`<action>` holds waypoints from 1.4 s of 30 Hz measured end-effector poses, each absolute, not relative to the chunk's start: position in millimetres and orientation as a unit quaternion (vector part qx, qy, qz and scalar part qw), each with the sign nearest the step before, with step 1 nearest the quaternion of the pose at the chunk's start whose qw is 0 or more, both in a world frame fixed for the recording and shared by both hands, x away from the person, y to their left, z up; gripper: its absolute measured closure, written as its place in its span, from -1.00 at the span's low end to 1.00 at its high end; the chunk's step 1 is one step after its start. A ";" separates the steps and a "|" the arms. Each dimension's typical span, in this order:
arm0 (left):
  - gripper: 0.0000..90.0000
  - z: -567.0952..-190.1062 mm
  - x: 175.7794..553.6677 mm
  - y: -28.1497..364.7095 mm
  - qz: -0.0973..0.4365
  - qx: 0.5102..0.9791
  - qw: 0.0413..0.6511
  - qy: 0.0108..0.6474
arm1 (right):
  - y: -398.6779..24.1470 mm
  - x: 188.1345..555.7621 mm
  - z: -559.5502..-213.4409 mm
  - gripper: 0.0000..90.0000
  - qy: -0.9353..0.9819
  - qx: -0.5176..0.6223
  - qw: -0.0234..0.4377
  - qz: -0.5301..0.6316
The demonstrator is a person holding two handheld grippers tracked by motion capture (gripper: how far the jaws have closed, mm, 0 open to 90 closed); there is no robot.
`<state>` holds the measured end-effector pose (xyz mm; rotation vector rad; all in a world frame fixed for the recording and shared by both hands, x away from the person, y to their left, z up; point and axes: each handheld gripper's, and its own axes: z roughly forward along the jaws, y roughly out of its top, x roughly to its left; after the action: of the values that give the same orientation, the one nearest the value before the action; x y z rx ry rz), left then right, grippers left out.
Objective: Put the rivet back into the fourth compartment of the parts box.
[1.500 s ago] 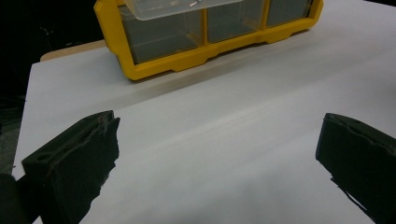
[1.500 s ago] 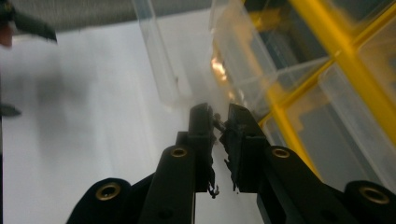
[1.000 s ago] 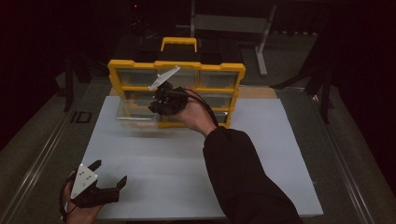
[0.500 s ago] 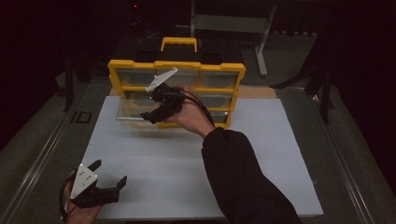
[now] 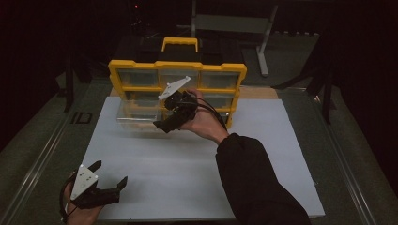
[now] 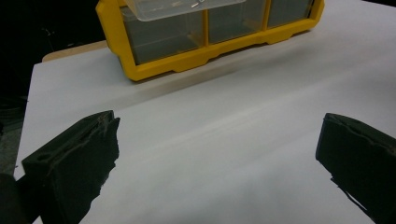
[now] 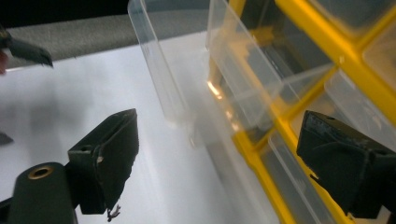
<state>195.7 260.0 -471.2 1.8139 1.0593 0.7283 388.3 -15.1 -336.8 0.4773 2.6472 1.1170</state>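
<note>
Your right gripper (image 5: 165,124) stands with jaws apart, having just been opening; nothing lies between them, and the clear drawer (image 5: 136,116) sits just beside its tips. The drawer hangs pulled out of the yellow organizer (image 5: 178,70), which stands at the far edge of the white mat (image 5: 187,173), left of centre; in the right gripper view the drawer (image 7: 159,70) juts toward the mat, apparently part-seated in its slot, though how deep cannot be told. Your left gripper (image 5: 105,187) rests spread and empty at the mat's near left corner. Risk: released this far out, the drawer may tip or slide free and spill. A knock from the jaws would cause it.
</note>
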 end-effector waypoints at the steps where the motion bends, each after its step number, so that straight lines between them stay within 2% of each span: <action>1: -1.00 -471.2 195.7 259.9 0.294 0.732 0.443 0.427 | -17.1 387.2 -339.5 -0.72 0.904 0.164 0.115 0.378; 17: -1.00 -471.1 195.8 260.2 0.295 0.731 0.442 0.429 | -55.7 362.2 -380.1 -0.75 0.915 0.174 0.127 0.341; 29: -1.00 -471.4 195.6 260.1 0.295 0.731 0.442 0.429 | -101.4 350.6 -407.4 -0.70 0.904 0.217 0.127 0.345; 42: -1.00 -471.3 195.6 260.5 0.296 0.729 0.441 0.432 | -162.7 327.2 -436.6 -0.77 0.882 0.285 0.130 0.352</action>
<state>195.6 260.5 -471.3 1.8083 1.0727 0.7345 327.2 -162.7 -436.6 0.8282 2.5620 1.0233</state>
